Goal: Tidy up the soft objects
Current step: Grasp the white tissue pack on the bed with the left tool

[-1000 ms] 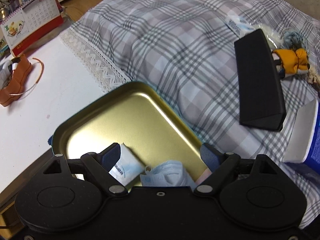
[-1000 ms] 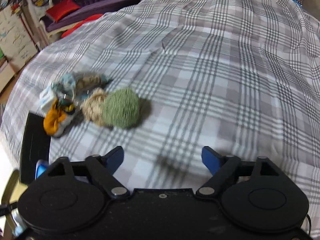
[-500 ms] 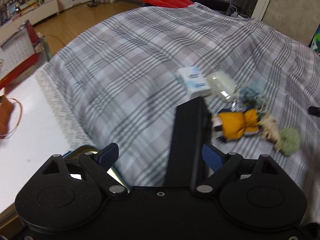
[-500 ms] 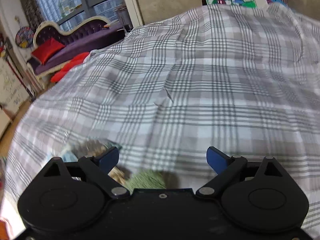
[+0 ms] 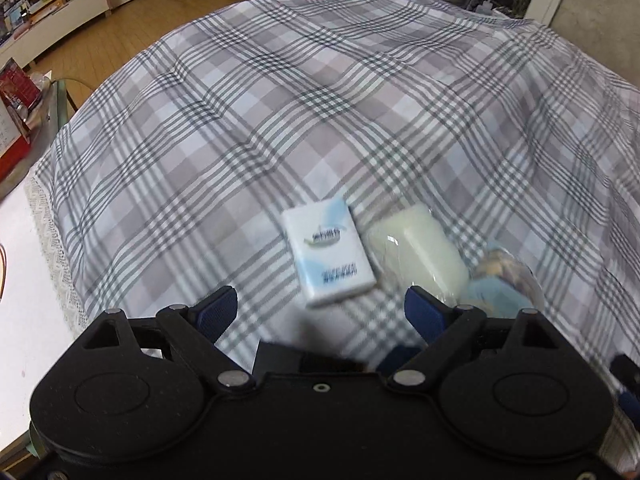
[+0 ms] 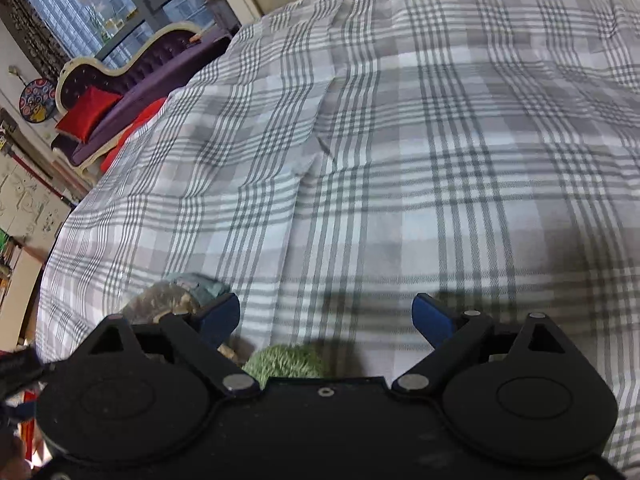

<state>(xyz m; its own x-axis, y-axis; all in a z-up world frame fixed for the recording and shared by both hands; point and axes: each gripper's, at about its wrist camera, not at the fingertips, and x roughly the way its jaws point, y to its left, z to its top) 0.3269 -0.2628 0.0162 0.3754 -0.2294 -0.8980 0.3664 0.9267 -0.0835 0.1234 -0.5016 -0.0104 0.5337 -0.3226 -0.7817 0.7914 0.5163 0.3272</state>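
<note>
On the plaid bedspread (image 5: 304, 120) lies a white and blue tissue pack (image 5: 328, 250), just ahead of my left gripper (image 5: 322, 310), which is open and empty. Right of the pack sits a pale wrapped sponge (image 5: 420, 252), then a light blue soft item in clear wrap (image 5: 500, 284). In the right wrist view my right gripper (image 6: 326, 316) is open with nothing between its fingers. A fuzzy green ball (image 6: 286, 362) shows at the gripper body's edge, below the finger gap. A brownish soft item with a teal piece (image 6: 172, 298) lies behind the left finger.
A black flat box (image 5: 304, 358) peeks out under the left gripper. A white table with a lace cloth edge (image 5: 44, 248) borders the bed on the left. A purple couch with red cushions (image 6: 104, 92) stands beyond the bed. Plaid bedspread (image 6: 440, 160) stretches ahead of the right gripper.
The left gripper swung away from the gold tray, over the black box, to the tissue pack. The right gripper moved over the green ball and rolled; the ball is now under its body.
</note>
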